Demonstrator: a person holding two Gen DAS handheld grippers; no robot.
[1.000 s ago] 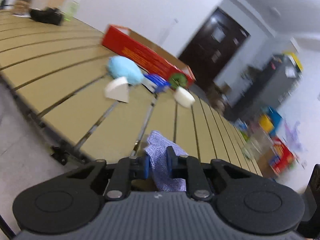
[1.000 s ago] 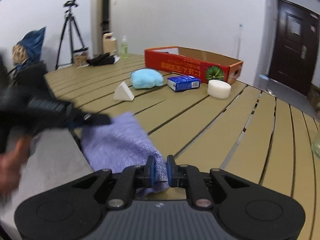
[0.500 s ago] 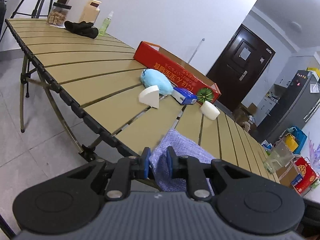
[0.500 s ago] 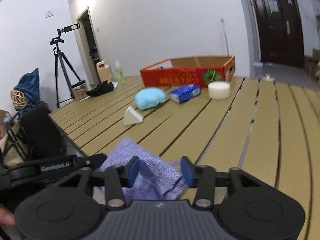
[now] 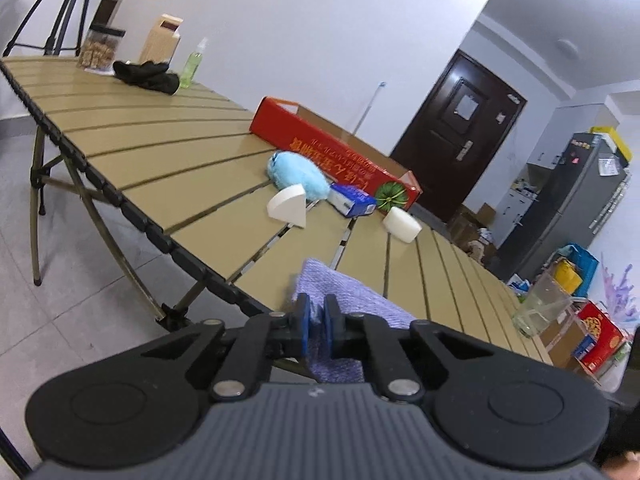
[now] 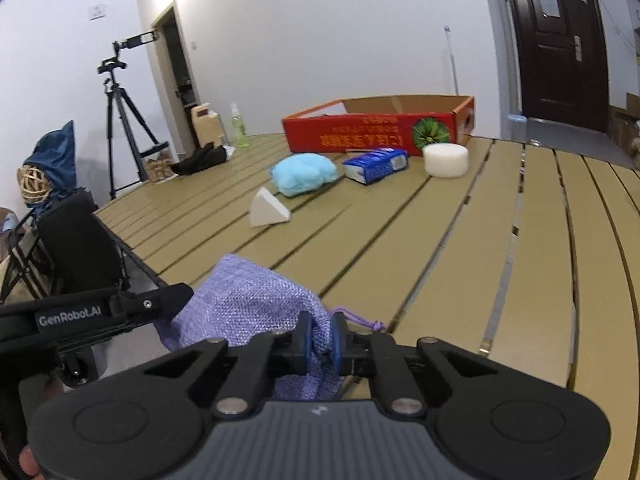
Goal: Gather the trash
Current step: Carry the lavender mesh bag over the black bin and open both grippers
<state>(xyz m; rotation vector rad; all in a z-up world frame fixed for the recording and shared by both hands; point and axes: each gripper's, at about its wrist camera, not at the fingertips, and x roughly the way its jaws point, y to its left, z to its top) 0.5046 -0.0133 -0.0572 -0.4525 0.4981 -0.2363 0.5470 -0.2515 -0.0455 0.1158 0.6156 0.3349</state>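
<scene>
So far nothing is bagged. On the slatted table [image 6: 460,248], at 12 o'clock from the grippers, the red box [image 6: 372,134] stands behind 4 loose pieces: blue fluffy lump [image 6: 306,172], blue packet [image 6: 376,165], white disc [image 6: 445,160], white wedge [image 6: 267,213]. At 6 o'clock, the purple bag [image 6: 248,300] lies on the near edge, with the right gripper [image 6: 320,338] and left gripper [image 5: 316,320] each clamped on its cloth. Opening it and filling it remain.

Crumpled purple mesh bag [image 6: 248,304] at slatted table's [image 6: 440,248] near edge
</scene>
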